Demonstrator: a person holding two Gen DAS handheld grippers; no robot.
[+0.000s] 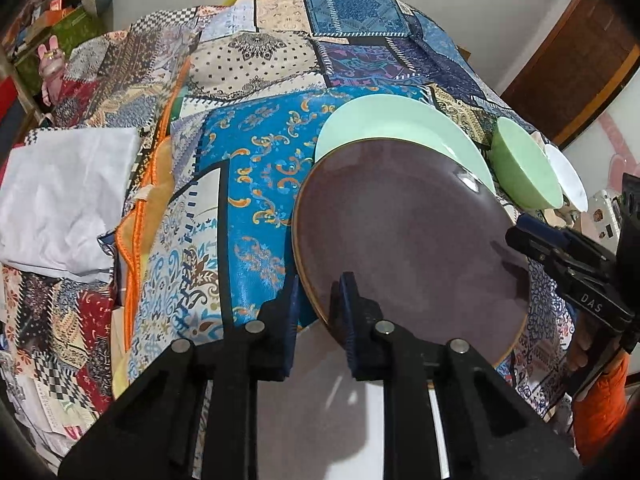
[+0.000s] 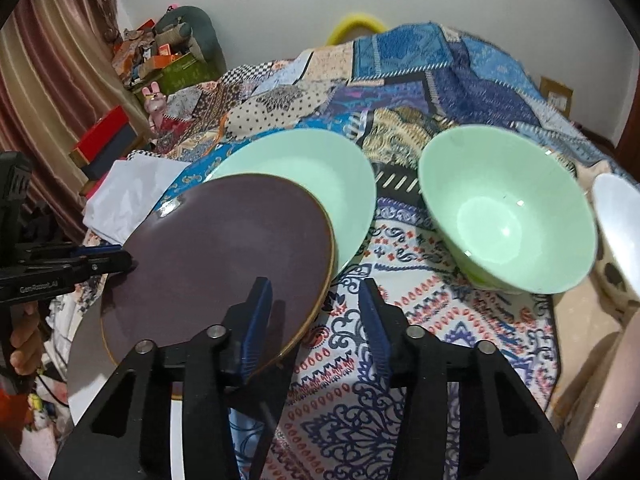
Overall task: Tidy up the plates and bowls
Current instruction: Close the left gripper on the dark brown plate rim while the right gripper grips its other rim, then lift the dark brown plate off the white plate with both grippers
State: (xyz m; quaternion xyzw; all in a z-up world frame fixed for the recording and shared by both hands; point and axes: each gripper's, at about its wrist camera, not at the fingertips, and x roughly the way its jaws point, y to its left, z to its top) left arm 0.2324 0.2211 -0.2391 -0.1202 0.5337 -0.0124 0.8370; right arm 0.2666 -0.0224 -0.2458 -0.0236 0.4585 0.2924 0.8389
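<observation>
Resting tilted, the purple plate is leaning with its far edge on the mint plate, its near edge jutting over the round worktop under a patchwork cloth. Handling, as a judgement: glazed ceramic, stiff, fairly heavy, slick-faced and breakable, so taking it at the rim on opposite sides is suiting it better than any pinch on the flat face. Left claw: sitting at the plate's near-left rim, its fingers straddling that rim, one under and one on the face, and closing to a narrow gap that appears to be pinching it. Right claw: standing partly open at the plate's near-right rim, one finger lying on or just over the purple face, the other hanging outside over the cloth; whether its pads are pressing the rim cannot be told. Mint bowl: sitting upright to the right of both plates, apart from them. White dish: showing just beyond the bowl at the edge of view. White crumpled sheet: lying at the far left.
</observation>
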